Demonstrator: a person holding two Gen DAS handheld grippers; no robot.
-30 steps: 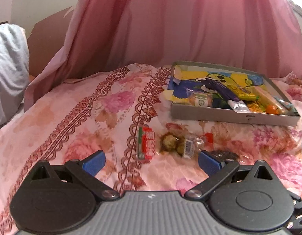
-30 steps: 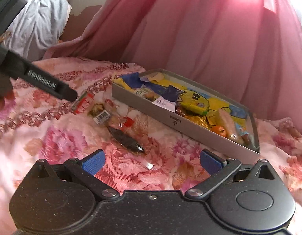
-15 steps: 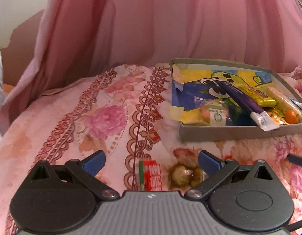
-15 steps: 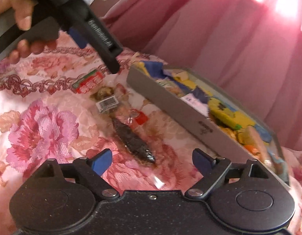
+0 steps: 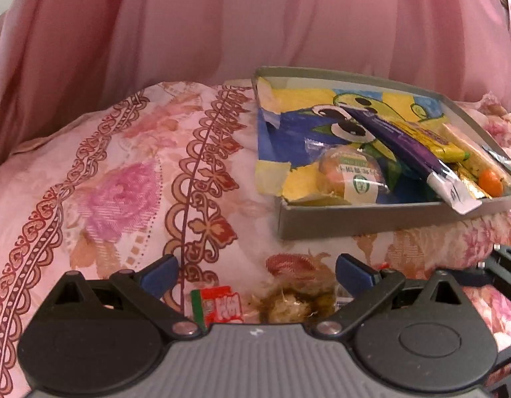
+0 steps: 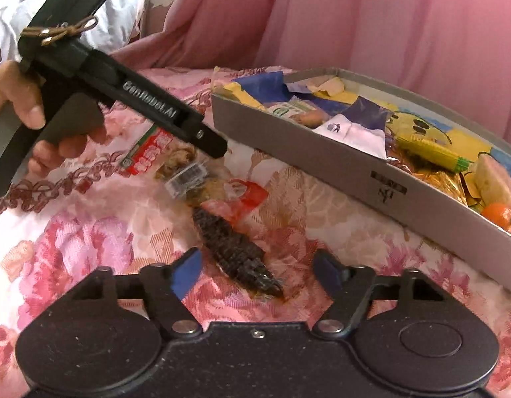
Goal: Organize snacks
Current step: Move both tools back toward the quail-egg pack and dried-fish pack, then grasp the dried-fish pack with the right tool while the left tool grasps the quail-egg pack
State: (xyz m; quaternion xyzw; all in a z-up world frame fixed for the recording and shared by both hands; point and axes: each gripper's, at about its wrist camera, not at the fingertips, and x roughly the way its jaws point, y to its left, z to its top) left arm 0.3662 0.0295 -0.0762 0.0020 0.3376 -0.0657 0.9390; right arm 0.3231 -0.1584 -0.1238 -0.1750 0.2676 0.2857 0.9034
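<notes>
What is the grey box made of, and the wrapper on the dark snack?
The grey box looks like matte cardboard: flat dull walls, thin folded edges. The dark snack seems sealed in clear shiny plastic; it glints and shows the ridged food inside, though I can't be sure.

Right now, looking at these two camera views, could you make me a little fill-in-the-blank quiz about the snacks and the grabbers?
1. The small orange fruit lies inside the shallow grey cardboard ____.
2. The dark ridged snack in clear wrap lies on the floral bedspread, ____ the box.
3. The right gripper has its jaws ____.
4. The red and green snack packet lies in front of the ____ gripper.

Missing words: box; outside; open; left
</notes>
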